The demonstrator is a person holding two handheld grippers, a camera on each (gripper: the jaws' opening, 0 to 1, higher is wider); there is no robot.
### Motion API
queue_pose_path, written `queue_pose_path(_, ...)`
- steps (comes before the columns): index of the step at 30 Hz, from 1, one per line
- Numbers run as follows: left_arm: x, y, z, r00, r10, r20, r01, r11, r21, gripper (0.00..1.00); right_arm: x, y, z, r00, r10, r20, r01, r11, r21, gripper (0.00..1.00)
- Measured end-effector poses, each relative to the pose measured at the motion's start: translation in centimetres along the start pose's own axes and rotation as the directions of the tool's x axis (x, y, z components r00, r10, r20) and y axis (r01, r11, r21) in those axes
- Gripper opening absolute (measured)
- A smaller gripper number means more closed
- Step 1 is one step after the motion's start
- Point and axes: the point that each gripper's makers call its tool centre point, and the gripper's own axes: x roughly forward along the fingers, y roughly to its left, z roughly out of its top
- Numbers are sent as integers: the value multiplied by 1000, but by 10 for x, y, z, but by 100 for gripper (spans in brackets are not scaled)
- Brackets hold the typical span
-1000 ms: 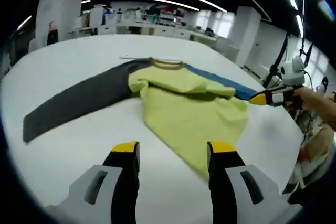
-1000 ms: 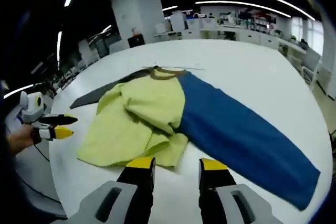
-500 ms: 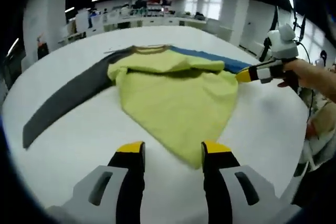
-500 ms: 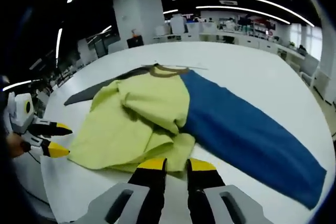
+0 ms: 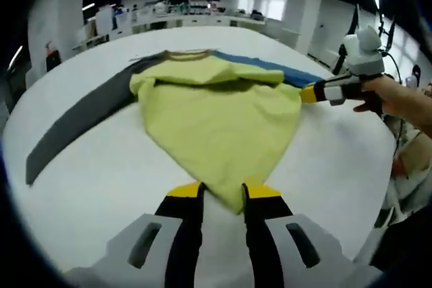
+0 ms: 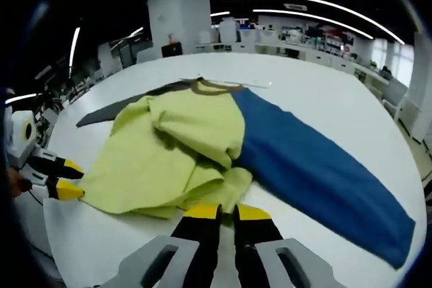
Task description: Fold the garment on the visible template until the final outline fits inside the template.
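So I've got the left tongs [image 5: 222, 192] pinched on one bottom corner of the garment [image 5: 216, 109] spread flat on the white bench [image 5: 101, 160], right tongs [image 6: 227, 212] clamped on the other hem corner, presumably to lift both together for a fold.

The left gripper view looks low and close across the white table [image 5: 81, 166] from the hem corner of the garment [image 5: 216, 116] toward its collar at 12 o'clock. The right gripper view looks from the blue-sleeve side, equally near, collar at 12 o'clock. Both share the garment [image 6: 182, 146], and each catches the other gripper.
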Motion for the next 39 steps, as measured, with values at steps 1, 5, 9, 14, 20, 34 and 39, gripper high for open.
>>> queue_pose_path(1, 0, 2, 0, 1000, 9, 1, -9, 1000, 2, 14, 0, 1, 0, 1000, 0, -1, 0, 1000, -2, 1)
queue_pose_path(5, 0, 5, 1, 1000, 13, 15, -12, 997, -74, 1, 0, 0, -1, 1000, -1, -3, 1, 1000, -14, 0)
queue_pose_path(9, 0, 7, 2, 1000, 1, 21, 1, 997, -80, 0, -5, 1, 4, 1000, 9, 11, -9, 1000, 3, 0)
queue_pose_path(14, -15, 23, 22, 994, -4, 106, 15, 995, -101, 0, -18, 4, 15, 999, 24, 45, -25, 1000, 11, 0)
queue_pose_path(20, -34, 50, 50, 983, -6, 185, 31, 991, -133, 0, -33, 4, 26, 997, 39, 67, -39, 999, -2, 0)
queue_pose_path(34, -71, 89, 71, 971, -20, 240, 51, 991, -125, 0, -76, 15, 35, 992, 89, 90, -90, 996, 11, 0)
queue_pose_path(39, -80, 89, 64, 970, -38, 239, 75, 986, -150, 0, -90, 21, 28, 993, 98, 61, -98, 995, -6, 0)
